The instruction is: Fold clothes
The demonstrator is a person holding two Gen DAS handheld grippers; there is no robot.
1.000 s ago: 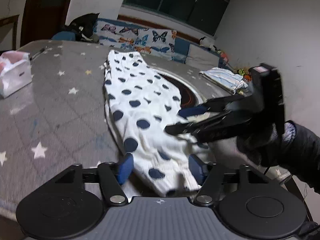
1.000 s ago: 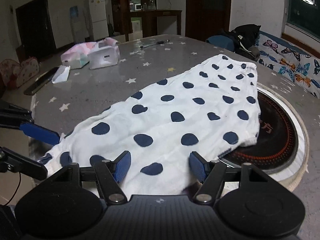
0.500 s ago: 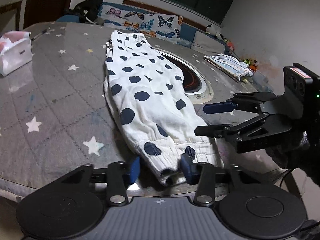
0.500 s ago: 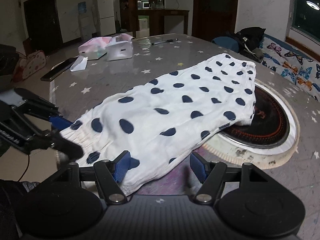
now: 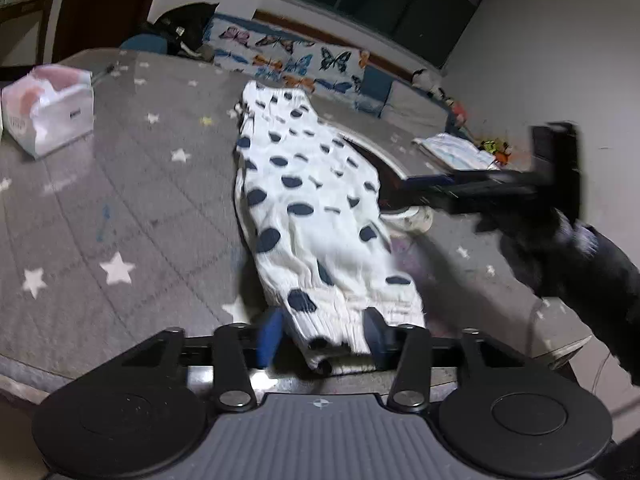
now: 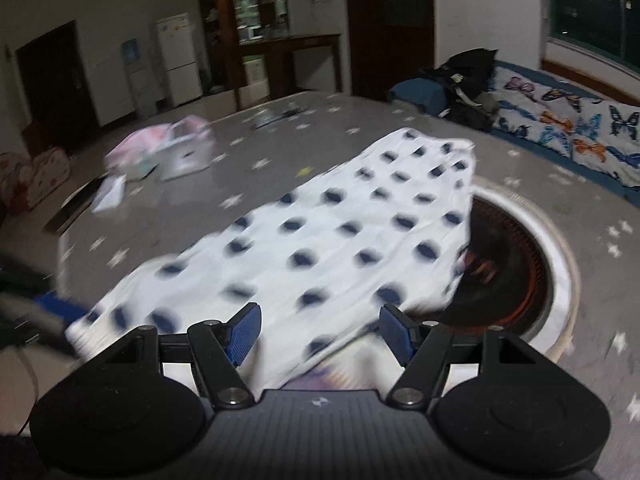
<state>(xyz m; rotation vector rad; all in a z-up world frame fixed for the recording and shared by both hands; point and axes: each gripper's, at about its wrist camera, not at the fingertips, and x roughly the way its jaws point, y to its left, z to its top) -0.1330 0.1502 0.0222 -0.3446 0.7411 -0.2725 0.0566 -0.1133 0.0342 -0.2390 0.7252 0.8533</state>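
Observation:
White trousers with dark blue dots point(image 5: 308, 216) lie folded lengthwise on the grey star-patterned table point(image 5: 120, 216); they also show in the right wrist view point(image 6: 320, 240). My left gripper point(image 5: 322, 332) is open, its blue pads on either side of the elastic cuff end at the near table edge. My right gripper point(image 6: 320, 330) is open and empty, hovering above the trousers' long edge; it also shows in the left wrist view point(image 5: 448, 192), raised at the right. Both views are motion-blurred.
A round black hotplate with a white rim point(image 6: 532, 264) sits in the table beside the trousers. A white tissue box point(image 5: 48, 116) stands at the left. Folded striped cloth point(image 5: 456, 152) lies at the far right. A butterfly-print sofa point(image 6: 568, 136) is behind.
My left gripper has opened wider around the cuff. My right gripper has lifted up and away from the trousers' near end toward the hotplate side.

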